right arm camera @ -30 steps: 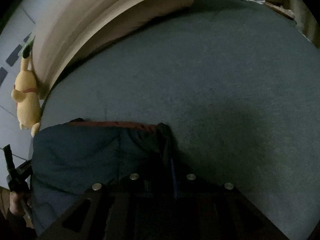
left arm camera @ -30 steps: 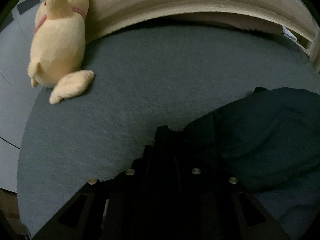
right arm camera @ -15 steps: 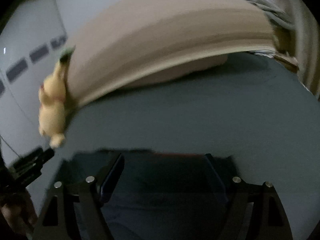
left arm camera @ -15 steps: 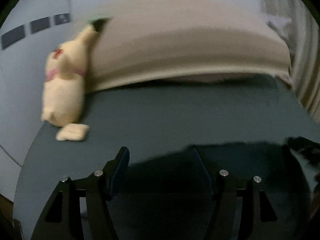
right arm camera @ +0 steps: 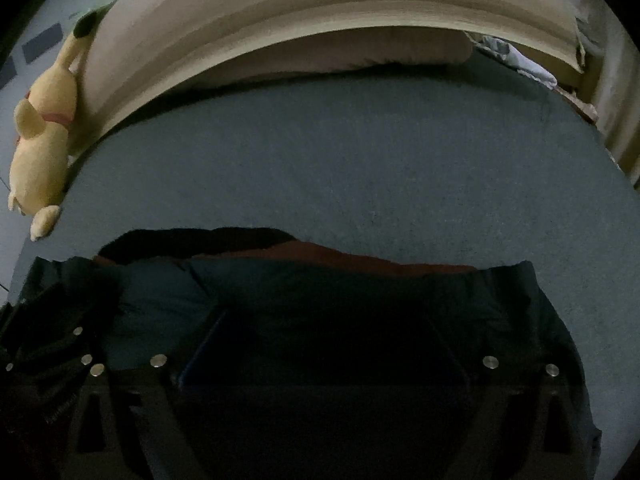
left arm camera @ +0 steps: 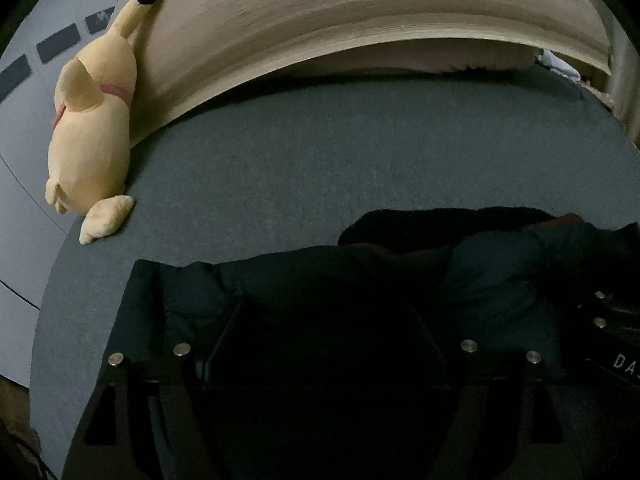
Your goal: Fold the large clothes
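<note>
A dark teal padded garment (left arm camera: 400,280) with a reddish inner lining (right arm camera: 360,258) lies folded on the grey-blue bed (left arm camera: 360,168). My left gripper (left arm camera: 326,316) is open, its fingers spread wide just above the garment's left part. My right gripper (right arm camera: 324,322) is open too, spread above the garment's right part. The right gripper's body also shows at the right edge of the left wrist view (left arm camera: 612,320), and the left gripper at the left edge of the right wrist view (right arm camera: 52,344). Nothing is held.
A yellow plush toy (left arm camera: 88,128) leans at the bed's far left corner against the beige headboard (left arm camera: 360,12). A pillow (right arm camera: 340,56) lies under the headboard. Pale cloth (right arm camera: 516,58) sits at the far right. The bed's left edge (left arm camera: 52,280) is near.
Both grippers were shut on the garment's edge a second ago. They let go, opened wide, lifted and now hover over the folded garment lying flat.
</note>
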`<state>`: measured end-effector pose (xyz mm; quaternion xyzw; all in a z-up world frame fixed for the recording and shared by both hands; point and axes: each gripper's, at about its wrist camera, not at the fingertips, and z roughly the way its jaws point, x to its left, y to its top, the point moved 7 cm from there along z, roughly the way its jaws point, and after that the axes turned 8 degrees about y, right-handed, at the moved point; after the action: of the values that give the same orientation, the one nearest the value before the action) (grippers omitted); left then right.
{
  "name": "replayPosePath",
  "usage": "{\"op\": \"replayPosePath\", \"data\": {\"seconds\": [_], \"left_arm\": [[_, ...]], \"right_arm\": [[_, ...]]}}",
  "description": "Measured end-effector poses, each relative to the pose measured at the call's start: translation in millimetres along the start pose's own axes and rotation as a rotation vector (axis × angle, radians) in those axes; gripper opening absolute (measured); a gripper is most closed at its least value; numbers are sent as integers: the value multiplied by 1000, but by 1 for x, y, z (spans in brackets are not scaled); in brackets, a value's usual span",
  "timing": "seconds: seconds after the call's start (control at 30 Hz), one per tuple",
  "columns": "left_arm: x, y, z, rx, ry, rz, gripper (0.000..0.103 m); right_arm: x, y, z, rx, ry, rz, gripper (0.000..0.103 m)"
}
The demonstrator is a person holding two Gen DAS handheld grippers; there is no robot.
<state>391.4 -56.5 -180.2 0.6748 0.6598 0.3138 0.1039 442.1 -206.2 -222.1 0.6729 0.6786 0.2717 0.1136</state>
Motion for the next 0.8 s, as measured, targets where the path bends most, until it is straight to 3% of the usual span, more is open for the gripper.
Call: {"op": "replayPosePath", "data": {"seconds": [0.17, 0.27, 0.37, 0.47, 0.6, 0.7, 0.8], "left_arm": [[1, 0, -7, -1, -35, -23, 81], [26, 2, -22, -10, -114, -112, 80], [51, -7, -54, -29, -144, -166, 80], [68, -29, -94, -79, -136, -162, 80], [72, -79, -139, -150, -130, -145, 80], [71, -123, -160, -193, -86, -125, 80], [73, -152, -161, -183, -46, -134, 80]], "right_arm": [[13, -2, 6, 6, 15, 10, 96], [8, -4, -22, -30, 55, 42, 96], [10, -9, -67, -108, 93, 39, 97], [18, -38, -118, -157, 126, 20, 97], [29, -106, -165, -216, 135, 44, 97], [36, -150, -178, -246, 108, 44, 97], [42, -180, -180, -277, 43, 13, 97]]}}
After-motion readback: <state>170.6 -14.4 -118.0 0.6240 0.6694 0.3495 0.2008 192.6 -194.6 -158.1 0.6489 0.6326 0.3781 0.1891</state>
